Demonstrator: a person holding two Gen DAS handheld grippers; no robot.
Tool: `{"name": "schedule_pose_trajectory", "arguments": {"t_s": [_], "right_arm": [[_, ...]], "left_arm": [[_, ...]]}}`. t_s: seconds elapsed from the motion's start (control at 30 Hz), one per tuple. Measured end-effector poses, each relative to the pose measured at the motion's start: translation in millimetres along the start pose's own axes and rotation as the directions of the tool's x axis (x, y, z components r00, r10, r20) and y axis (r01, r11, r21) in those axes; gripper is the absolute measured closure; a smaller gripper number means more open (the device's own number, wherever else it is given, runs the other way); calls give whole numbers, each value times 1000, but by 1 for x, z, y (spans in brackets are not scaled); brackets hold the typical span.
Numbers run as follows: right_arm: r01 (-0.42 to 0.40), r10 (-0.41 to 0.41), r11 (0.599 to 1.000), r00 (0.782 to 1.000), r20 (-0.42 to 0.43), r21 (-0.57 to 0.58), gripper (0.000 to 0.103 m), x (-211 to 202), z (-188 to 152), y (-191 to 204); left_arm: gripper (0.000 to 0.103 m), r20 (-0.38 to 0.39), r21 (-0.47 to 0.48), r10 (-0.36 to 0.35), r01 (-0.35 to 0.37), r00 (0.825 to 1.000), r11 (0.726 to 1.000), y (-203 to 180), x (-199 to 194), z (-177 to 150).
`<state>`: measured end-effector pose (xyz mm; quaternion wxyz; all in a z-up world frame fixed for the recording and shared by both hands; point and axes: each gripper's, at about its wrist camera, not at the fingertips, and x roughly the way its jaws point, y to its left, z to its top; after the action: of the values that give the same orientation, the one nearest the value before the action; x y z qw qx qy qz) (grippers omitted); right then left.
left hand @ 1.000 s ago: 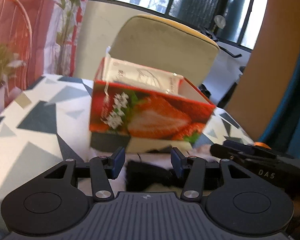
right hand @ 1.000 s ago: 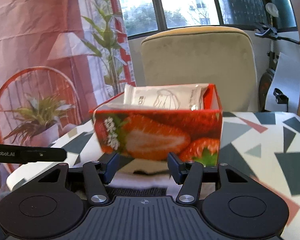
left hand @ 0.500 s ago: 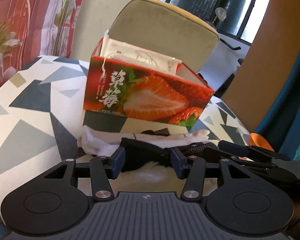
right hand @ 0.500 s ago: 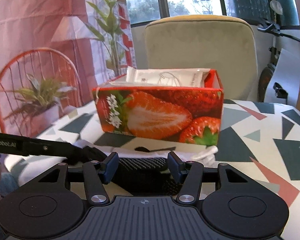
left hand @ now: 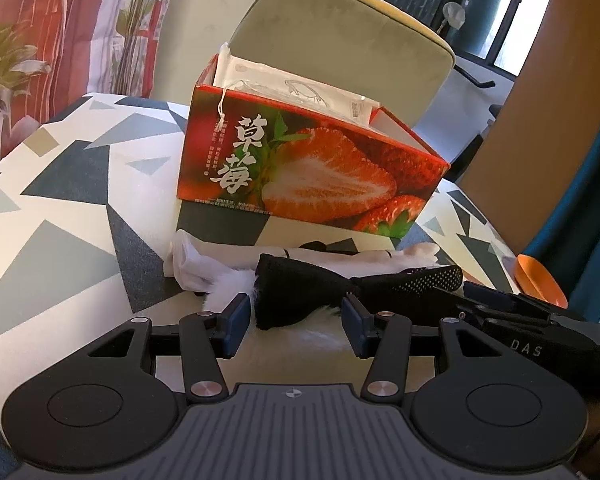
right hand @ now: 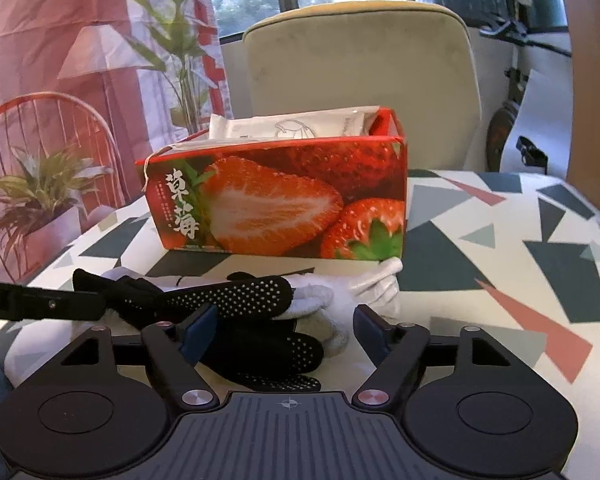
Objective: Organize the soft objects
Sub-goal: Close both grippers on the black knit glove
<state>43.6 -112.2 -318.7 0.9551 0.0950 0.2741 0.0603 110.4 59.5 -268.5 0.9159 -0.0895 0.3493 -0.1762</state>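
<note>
Opening just now, the right hand-held gripper straddles black dotted socks ungripped, before the strawberry box; the left hand-held gripper stands half-open, empty.

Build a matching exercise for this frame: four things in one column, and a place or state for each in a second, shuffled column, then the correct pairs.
Things
1. strawberry box
2. white packet
3. black dotted sock
4. right gripper

Places or states
A. sticks up out of the open top of the box
B. jaws apart, just been opening, dark fabric between them
C. stands on the patterned tablecloth, in front of the chair
D. lies across white fabric in front of the box

Pairs: 1-C, 2-A, 3-D, 4-B
</note>
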Motion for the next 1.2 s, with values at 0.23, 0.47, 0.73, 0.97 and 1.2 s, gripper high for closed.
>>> {"name": "schedule_pose_trajectory", "arguments": {"t_s": [0.23,0.47,0.73,0.97,1.2], "right_arm": [[-40,41,999,999,-15,17,45,1,0,3],[-91,90,995,996,-10,-46,50,-2,3,18],[-105,107,990,994,-12,92,47,11,11,0],[-148,153,964,988,-4,221,57,24,16,-12],[-154,161,966,987,-15,209,78,23,4,-16]], "left_arm": [[50,-8,7,-4,4,1000,1000,-2,1,-1],[50,-30,-3,-10,9,1000,1000,-1,5,-3],[50,-36,2,-12,12,999,1000,-2,7,-5],[50,-26,-5,-11,11,1000,1000,0,7,-4],[50,20,21,-4,4,1000,1000,-4,2,-2]]}}
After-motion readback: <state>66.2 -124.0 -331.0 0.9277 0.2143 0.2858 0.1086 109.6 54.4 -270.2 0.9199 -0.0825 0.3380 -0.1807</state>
